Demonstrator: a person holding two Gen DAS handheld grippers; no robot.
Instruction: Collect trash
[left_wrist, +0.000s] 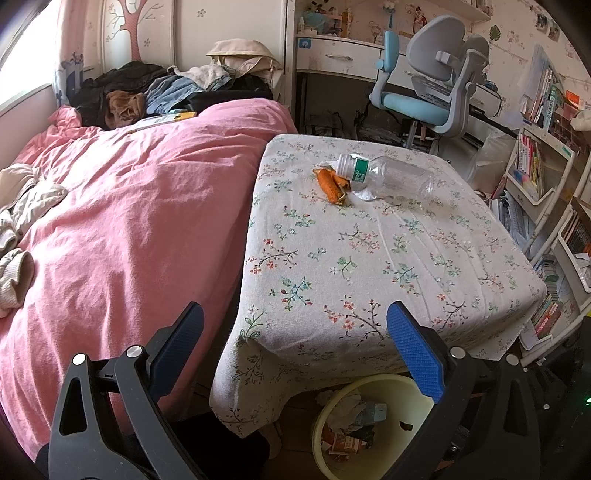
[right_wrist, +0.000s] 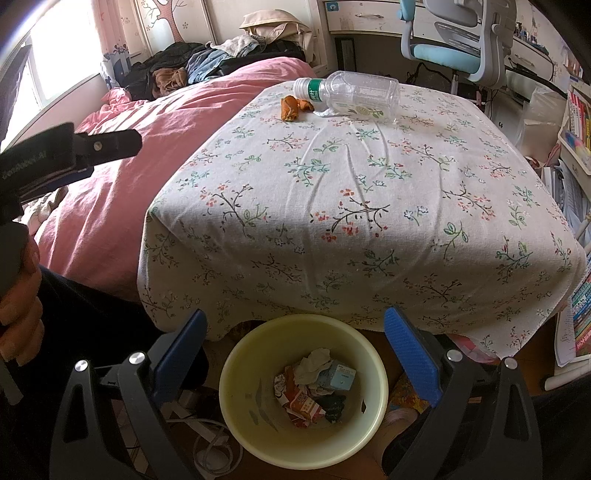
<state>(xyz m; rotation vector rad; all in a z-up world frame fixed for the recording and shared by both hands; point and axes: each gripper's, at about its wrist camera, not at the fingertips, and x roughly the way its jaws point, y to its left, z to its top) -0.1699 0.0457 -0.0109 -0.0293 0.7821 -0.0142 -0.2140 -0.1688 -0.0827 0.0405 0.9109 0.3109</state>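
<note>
Bedding, a pink duvet (left_wrist: 122, 206), fills your left; your left gripper (left_wrist: 295, 354) hangs past the near-left corner of the floral tablecloth (left_wrist: 369, 258), jaws wide apart and holding nothing; your right gripper (right_wrist: 295, 354) is equally spread and bare above the yellow bin (right_wrist: 240, 391) (already holding crumpled wrappers) on the floor; far across the table lie orange peel (right_wrist: 290, 107) and, touching it on the right, a clear plastic bottle (right_wrist: 354, 94) on its side.
</note>
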